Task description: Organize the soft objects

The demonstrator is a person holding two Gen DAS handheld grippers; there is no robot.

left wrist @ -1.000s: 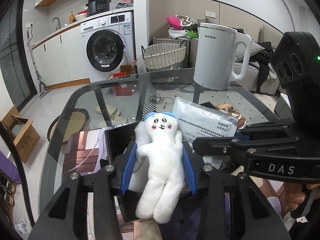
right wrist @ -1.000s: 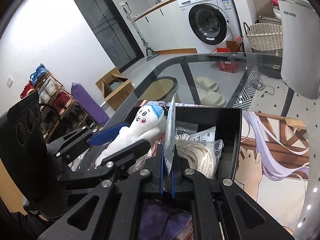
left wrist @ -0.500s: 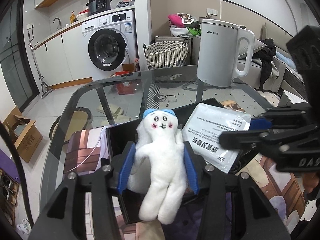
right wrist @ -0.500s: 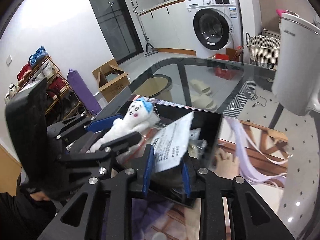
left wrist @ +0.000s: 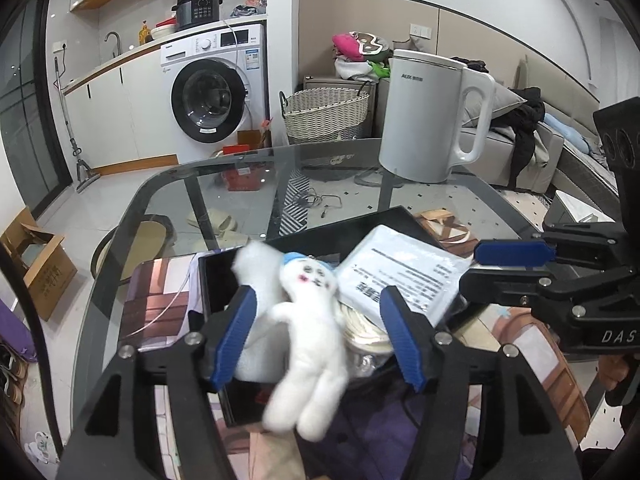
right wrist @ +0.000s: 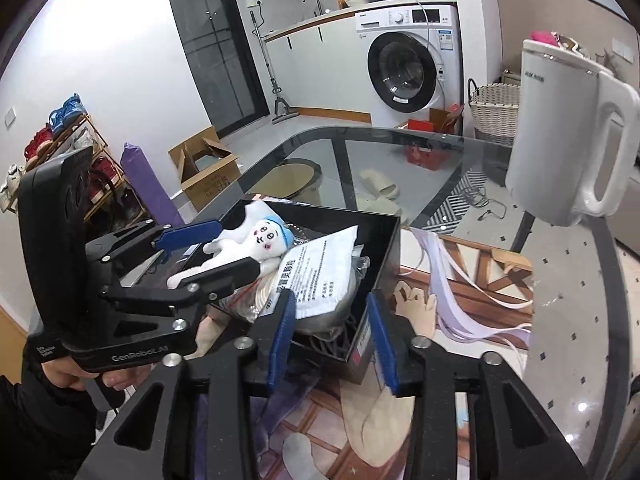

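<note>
From my left tool I see its blue jaws opening, and the doll sits between them, blurry, no longer squeezed. It hangs half over the near wall of the black box, legs outside. I think it could slide out onto the counter if I pull back and catch it. A white packet lies in the box beside the doll's head. A white kettle stands far back, out of my way.

From my right tool I see the jaws opening too, with nothing in them. The packet rests in the box on a coil of cord. It sits high and tilted, so it might slip. My left tool is close over the doll; the two tools could bump.
</note>
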